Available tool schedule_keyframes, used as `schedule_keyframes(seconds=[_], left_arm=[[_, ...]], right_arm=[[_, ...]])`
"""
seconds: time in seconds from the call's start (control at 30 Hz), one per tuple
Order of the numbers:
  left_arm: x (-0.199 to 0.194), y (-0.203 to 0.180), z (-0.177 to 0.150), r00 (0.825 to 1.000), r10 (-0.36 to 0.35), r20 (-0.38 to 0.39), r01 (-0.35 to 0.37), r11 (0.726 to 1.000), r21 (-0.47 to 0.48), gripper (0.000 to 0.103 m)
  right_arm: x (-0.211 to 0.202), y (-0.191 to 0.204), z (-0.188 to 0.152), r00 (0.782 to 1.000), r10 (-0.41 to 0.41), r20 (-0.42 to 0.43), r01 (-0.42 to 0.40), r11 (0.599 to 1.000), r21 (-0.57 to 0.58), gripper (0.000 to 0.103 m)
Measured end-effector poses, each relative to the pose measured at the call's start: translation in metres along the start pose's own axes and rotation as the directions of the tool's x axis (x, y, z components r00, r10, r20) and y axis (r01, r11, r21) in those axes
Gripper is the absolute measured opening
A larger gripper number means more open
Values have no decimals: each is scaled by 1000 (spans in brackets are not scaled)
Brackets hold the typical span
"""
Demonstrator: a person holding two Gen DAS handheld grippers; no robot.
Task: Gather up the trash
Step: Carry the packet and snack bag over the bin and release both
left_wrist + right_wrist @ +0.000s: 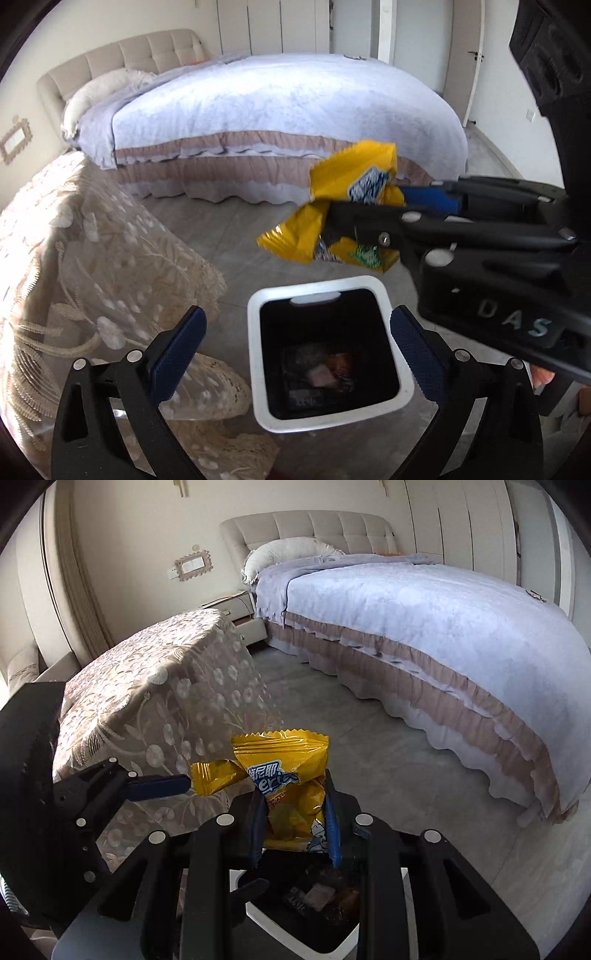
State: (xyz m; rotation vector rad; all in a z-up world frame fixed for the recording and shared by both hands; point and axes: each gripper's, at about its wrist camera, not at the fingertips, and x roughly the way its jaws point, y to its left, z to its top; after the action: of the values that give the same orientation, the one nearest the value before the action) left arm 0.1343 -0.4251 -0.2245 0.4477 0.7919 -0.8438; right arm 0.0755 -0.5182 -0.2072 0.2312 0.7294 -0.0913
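A white-rimmed trash bin with a black inside stands on the floor and holds several wrappers. My right gripper is shut on a yellow snack bag and holds it just above the bin. In the left wrist view the same bag hangs above the bin's far rim, pinched by the right gripper. My left gripper is open and empty, its blue pads on either side of the bin. It also shows at the left of the right wrist view.
A table under a lace cloth stands left of the bin. A bed with a pale blue cover lies beyond, across grey floor. A nightstand stands by the headboard.
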Motion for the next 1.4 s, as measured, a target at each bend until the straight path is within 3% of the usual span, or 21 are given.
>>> schedule_keyframes(seconds=[0.27,0.3,0.33,0.4,0.7,1.03,1.4], left_arm=[[-1,6,-1,1000,29,-11,-29,999,30,98],[0,6,-2,999,30,-13,-29,999,34,98],[-1,7,-3,999,26,-18,-26,999,35,98],[0,7,-5,999,35,-33,-33,998,46,98],[-7,11,-9,999,32,-12,-32,999,43,98],[-28,17,-7,999,5,39,-5,1000,5,98],[-69,23,-1,990,31,136,-28,999,-22,98]], right_arm=[[23,4,-12,996,28,-82,-28,1000,7,31],[25,5,-13,995,34,-92,-33,999,9,39],[28,5,-14,993,42,-108,-41,999,11,63],[29,5,-15,992,55,-117,-53,998,24,98],[32,5,-13,991,60,-120,-55,997,49,98],[12,17,1,999,30,-40,-30,1000,3,98],[-19,39,24,999,11,43,-8,997,-75,98]])
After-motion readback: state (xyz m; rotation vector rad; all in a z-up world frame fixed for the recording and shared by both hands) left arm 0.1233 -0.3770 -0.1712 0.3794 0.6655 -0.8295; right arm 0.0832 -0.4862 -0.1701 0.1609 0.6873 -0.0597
